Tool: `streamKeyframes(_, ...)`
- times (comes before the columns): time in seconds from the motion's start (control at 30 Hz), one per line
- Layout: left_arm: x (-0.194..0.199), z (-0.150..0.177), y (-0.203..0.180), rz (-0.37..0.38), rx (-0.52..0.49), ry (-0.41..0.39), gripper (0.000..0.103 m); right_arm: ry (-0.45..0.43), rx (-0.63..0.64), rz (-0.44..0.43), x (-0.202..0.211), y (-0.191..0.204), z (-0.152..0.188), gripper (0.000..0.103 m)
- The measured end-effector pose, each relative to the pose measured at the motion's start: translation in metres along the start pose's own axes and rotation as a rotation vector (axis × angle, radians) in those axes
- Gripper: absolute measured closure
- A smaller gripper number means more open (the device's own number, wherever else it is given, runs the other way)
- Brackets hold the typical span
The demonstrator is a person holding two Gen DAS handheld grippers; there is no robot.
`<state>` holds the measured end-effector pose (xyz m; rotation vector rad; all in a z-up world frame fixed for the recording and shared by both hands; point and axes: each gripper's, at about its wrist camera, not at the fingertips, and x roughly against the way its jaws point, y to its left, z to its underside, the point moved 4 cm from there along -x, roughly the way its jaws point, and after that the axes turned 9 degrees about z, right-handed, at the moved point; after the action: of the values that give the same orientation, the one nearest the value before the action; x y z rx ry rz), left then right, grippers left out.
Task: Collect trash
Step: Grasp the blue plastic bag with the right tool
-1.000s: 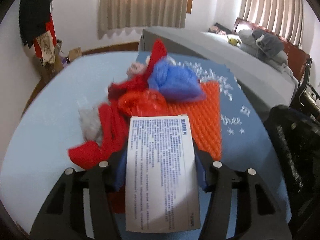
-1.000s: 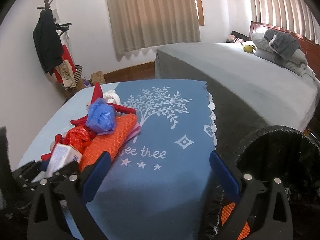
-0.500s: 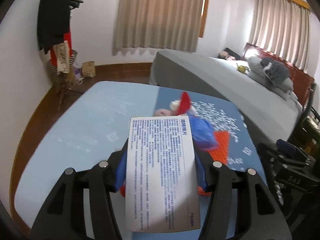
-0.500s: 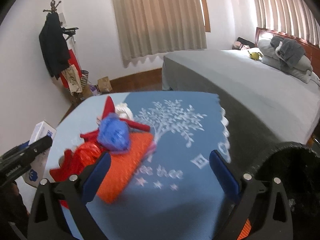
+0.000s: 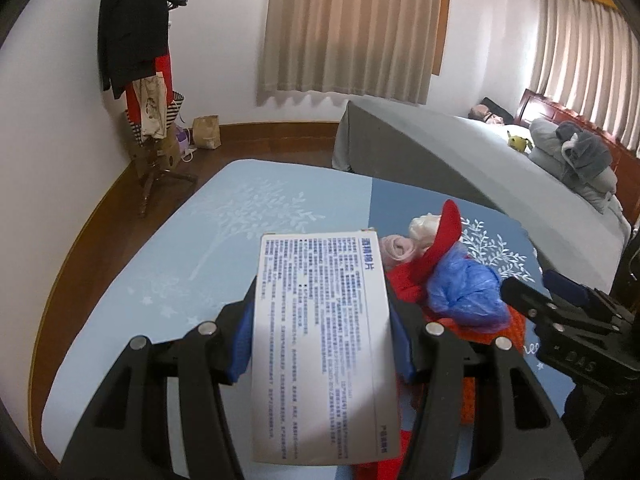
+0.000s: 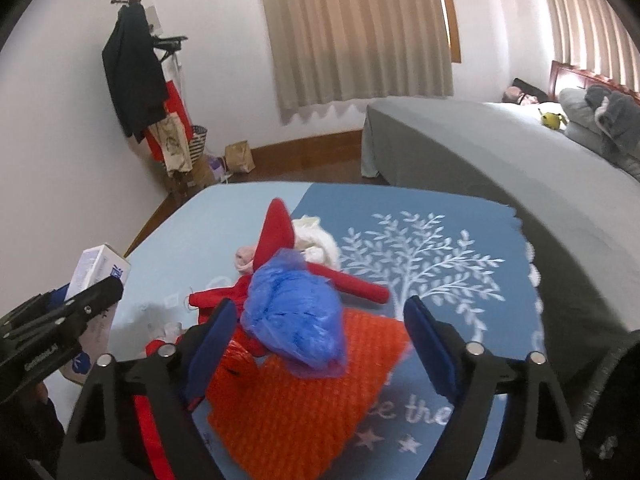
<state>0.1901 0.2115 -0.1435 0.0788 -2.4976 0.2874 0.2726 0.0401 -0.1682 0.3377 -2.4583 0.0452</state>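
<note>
My left gripper [image 5: 322, 320] is shut on a white printed box [image 5: 320, 344] and holds it above the blue tablecloth [image 5: 248, 216]. The box also shows in the right wrist view [image 6: 98, 266] at the left edge. My right gripper [image 6: 320, 344] is open, its blue pads either side of a crumpled blue plastic bag [image 6: 296, 312] that lies on an orange bubble sheet [image 6: 304, 396]. Red plastic scraps [image 6: 276, 232], a white wad [image 6: 320, 240] and a pink wad [image 6: 244, 260] lie in the same heap.
A black-lined trash bin [image 6: 616, 408] stands at the table's right edge. A grey bed [image 6: 500, 152] lies behind the table. A coat rack [image 6: 136, 64] and a paper bag [image 6: 240, 156] stand by the far wall.
My left gripper has lifted the box up and away from the heap. My right gripper has moved left from the bin side and now straddles the blue bag.
</note>
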Motion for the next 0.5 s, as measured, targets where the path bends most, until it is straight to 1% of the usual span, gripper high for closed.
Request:
streamKeyframes(0.13, -0.004, 0.001, 0.004, -0.005, -0.006, 0.005, 0.049, 0.032, 0.012, -0.009, -0.015, 0.006, 0.003, 0.031)
streamKeyframes(0.2, -0.006, 0.001, 0.007, -0.007, -0.004, 0.008, 0.049, 0.063, 0.024, -0.020, -0.024, 0.010, 0.007, 0.043)
streamKeyframes(0.23, -0.007, 0.001, 0.007, -0.008, -0.001, 0.009, 0.049, 0.092, 0.029, -0.040, -0.030, 0.011, 0.010, 0.055)
streamKeyframes(0.27, -0.007, 0.001, 0.008, -0.009, 0.002, 0.010, 0.049, 0.107, 0.027, -0.055, -0.033, 0.011, 0.012, 0.060)
streamKeyframes(0.3, -0.007, 0.001, 0.009, -0.010, 0.003, 0.009, 0.049, 0.115, 0.024, -0.068, -0.034, 0.011, 0.014, 0.064)
streamKeyframes(0.33, -0.007, 0.002, 0.008, -0.011, 0.003, 0.009, 0.049, 0.112, 0.030, -0.076, -0.033, 0.011, 0.015, 0.072)
streamKeyframes(0.37, -0.006, 0.002, 0.008, -0.012, 0.004, 0.010, 0.049, 0.106, 0.038, -0.080, -0.031, 0.011, 0.016, 0.075)
streamKeyframes(0.5, -0.005, 0.001, 0.007, -0.011, 0.001, 0.008, 0.049, 0.064, 0.039, -0.096, -0.014, 0.006, 0.011, 0.077)
